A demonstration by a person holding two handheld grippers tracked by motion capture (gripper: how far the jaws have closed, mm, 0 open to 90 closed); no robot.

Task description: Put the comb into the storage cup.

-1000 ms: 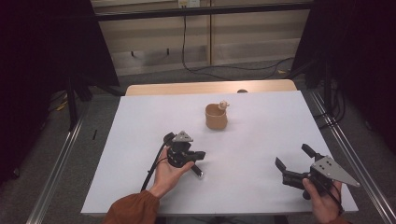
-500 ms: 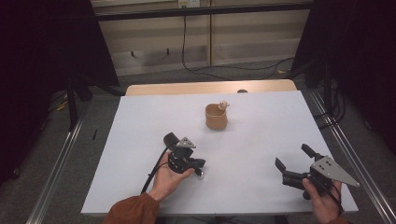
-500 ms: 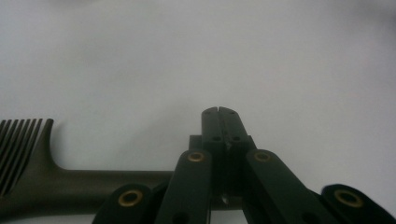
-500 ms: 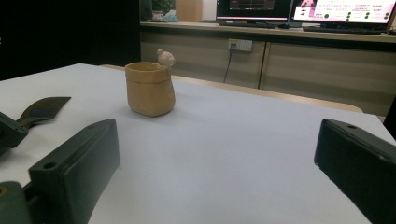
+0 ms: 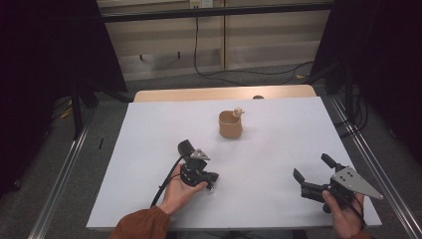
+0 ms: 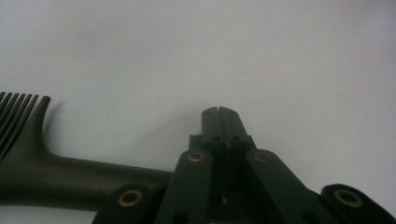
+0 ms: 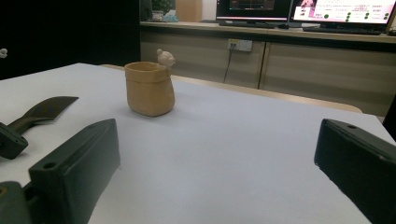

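From the high view I see the left hand-held gripper (image 5: 213, 180) low on the white tabletop (image 5: 149, 129), at about 7 o'clock from the tan cup (image 5: 230, 125), with a dark comb (image 5: 186, 147) lying just beside it toward 11 o'clock. The left gripper view adds detail the high view lacks: the comb's teeth (image 6: 16, 116) fan out at 9 o'clock and its handle runs along the bottom under the linkage, while the two black jaws meet tip to tip with nothing between them. I cannot tell whether the comb touches the gripper body.

My right hand-held gripper (image 5: 312, 169) sits at 4 o'clock from the cup, well apart from it. Its own view shows the jaws spread wide and empty, bare tabletop between them. That view also gives the cup's (image 7: 150, 88) side profile: a soft, pouch-like wall and a small figure (image 7: 165, 58) perched on its rim, seen only as a pale blob from above. The comb's end (image 7: 46, 108) appears at 9 o'clock there.

Beyond the tabletop: a cable (image 5: 199, 55) on the floor and monitors (image 7: 299, 9) on a far counter. Nothing stands between either gripper and the cup.
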